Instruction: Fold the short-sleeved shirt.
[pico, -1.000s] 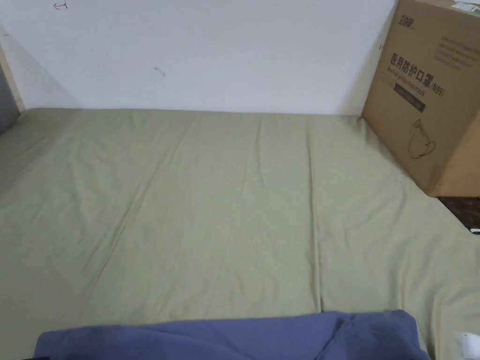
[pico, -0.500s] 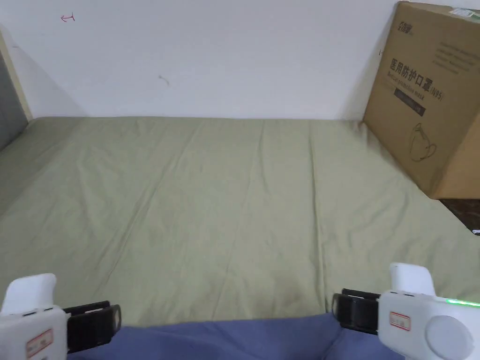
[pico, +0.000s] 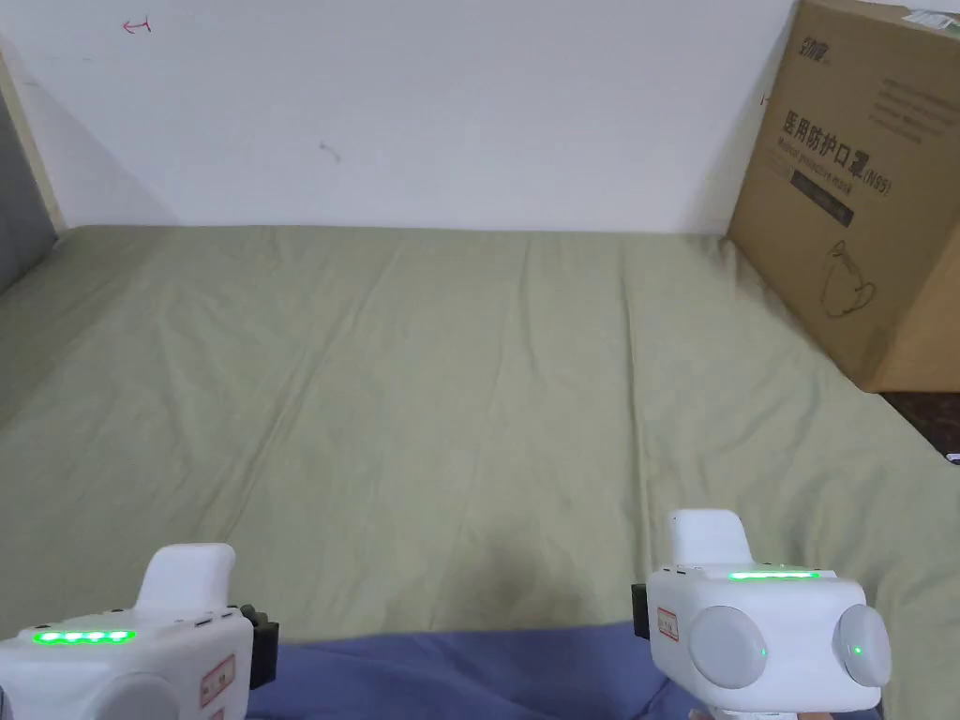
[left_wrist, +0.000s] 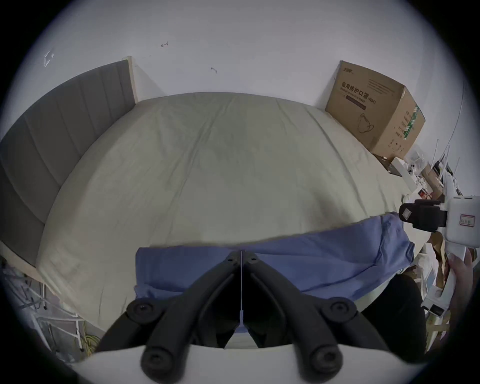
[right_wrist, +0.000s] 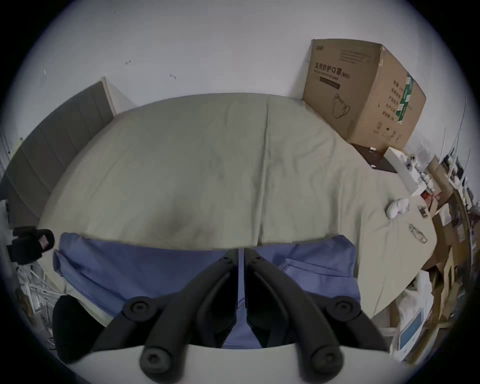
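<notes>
A blue short-sleeved shirt (pico: 469, 675) lies flat along the near edge of the bed, partly cut off by the bottom of the head view. My left gripper (pico: 264, 647) hangs over its left end and my right gripper (pico: 640, 609) over its right part. In the left gripper view, the left gripper (left_wrist: 241, 256) has its jaws shut above the shirt (left_wrist: 311, 259), level with its far edge; the right gripper (left_wrist: 405, 214) hovers by the shirt's right corner. The right gripper view has the right gripper (right_wrist: 240, 253) shut over the shirt (right_wrist: 130, 267), holding nothing.
A pale green sheet (pico: 469, 375) covers the bed up to a white wall. A large cardboard box (pico: 853, 187) stands at the back right, a grey headboard (left_wrist: 52, 130) on the left. Small white objects (right_wrist: 397, 206) lie on the sheet's right side, beside cluttered shelves (right_wrist: 441, 207).
Both grippers have come up into the head view from below. Over the last half second the left moved right and the right moved left and farther over the shirt.
</notes>
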